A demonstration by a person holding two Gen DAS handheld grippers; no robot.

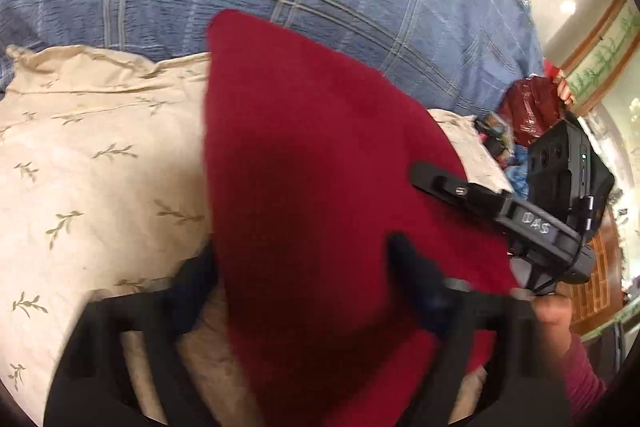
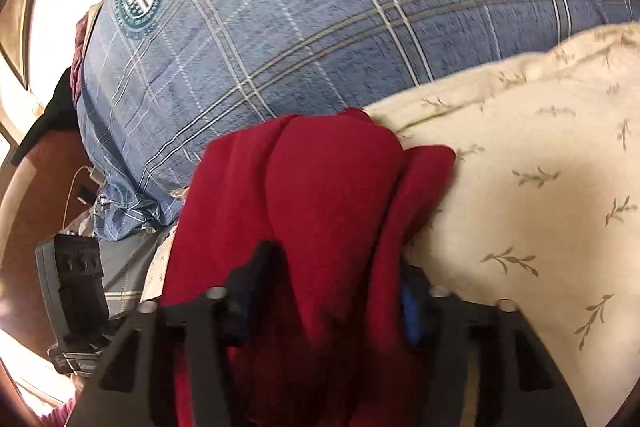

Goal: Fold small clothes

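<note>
right wrist view: right gripper [image 2: 328, 291] and left gripper [image 1: 304, 291] both have jaws clamped on the red cloth [image 2: 320, 187] over the cream sheet [image 2: 540, 187].

Dark red cloth [image 1: 304, 155]; cream leaf-sprigged sheet [image 1: 88, 155]; blue plaid quilt [image 2: 304, 27].

A home bedroom is shown. A bed is covered by a blue plaid blanket [image 2: 304, 39] and a cream leaf-printed sheet [image 1: 92, 163], and a framed wall picture [image 1: 600, 55] is seen beyond.
</note>
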